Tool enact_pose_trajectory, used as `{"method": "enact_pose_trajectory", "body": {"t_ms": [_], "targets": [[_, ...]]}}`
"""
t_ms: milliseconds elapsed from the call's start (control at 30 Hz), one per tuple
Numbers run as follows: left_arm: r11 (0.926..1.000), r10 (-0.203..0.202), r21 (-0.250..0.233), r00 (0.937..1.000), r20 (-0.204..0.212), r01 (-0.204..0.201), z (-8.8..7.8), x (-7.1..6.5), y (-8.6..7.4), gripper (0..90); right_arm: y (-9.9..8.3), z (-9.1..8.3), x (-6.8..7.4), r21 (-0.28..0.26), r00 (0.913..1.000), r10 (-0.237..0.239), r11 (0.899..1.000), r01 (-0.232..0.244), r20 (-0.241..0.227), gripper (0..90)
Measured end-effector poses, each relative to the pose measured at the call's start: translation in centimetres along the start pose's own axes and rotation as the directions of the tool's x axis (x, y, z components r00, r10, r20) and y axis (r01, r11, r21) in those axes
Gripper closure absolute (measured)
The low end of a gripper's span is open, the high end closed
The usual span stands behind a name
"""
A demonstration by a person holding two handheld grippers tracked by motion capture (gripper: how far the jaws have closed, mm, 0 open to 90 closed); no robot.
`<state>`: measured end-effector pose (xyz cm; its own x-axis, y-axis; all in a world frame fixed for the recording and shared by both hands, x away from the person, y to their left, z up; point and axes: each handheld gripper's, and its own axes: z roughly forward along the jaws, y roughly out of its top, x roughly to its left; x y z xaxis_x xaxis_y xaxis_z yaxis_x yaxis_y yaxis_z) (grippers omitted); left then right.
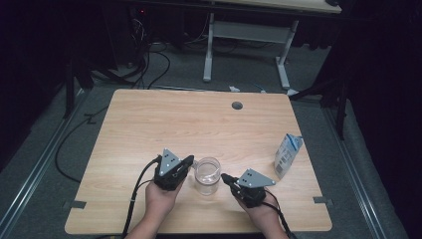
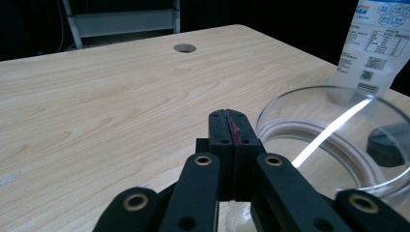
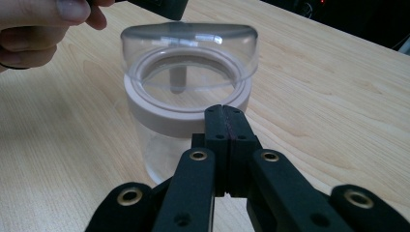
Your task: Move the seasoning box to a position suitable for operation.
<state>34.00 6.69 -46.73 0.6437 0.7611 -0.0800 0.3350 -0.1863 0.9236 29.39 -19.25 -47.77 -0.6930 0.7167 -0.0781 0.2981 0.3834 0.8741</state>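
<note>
Dark room, cables on floor, wooden counter (image 1: 149, 119) in front. Clear jar (image 1: 207, 176) near front edge, between both tools, loose-looking lid tilted on pale collar. Left tool (image 1: 188, 160) clenched, empty, tip at jar rim; right tool (image 1: 224, 177) clenched, empty, just beside jar. Risk: sideways nudge tips light jar or flips lid off. Milk carton (image 1: 287, 155) well right: small print, unreadable.
</note>
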Motion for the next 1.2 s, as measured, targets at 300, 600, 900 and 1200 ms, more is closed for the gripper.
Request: {"method": "enact_pose_trajectory", "body": {"t_ms": [300,600,900,1200], "targets": [[1.0000,-0.010,0.000,0.9999,0.007,0.010,0.1,0.0,-0.1,90.0,0.4,-0.3,0.6,-0.022,0.9999,-0.014,1.000,0.014,-0.008,89.8],[1.0000,-0.008,-0.001,0.9998,0.016,0.008,-0.1,0.0,0.0,90.0,1.2,-0.3,0.9,-0.047,0.9997,-0.019,0.999,0.018,-0.016,89.7],[0.9983,-0.019,-0.055,0.9994,0.029,0.021,-2.2,-0.5,-1.2,89.9,1.3,-0.5,1.0,-0.057,0.9996,-0.020,0.998,0.018,-0.022,89.8],[0.9986,-0.040,-0.032,0.9978,0.054,0.042,-3.3,-0.1,-2.8,88.7,1.3,-0.5,1.0,-0.056,0.9997,0.002,0.998,-0.003,-0.026,89.8]]}}
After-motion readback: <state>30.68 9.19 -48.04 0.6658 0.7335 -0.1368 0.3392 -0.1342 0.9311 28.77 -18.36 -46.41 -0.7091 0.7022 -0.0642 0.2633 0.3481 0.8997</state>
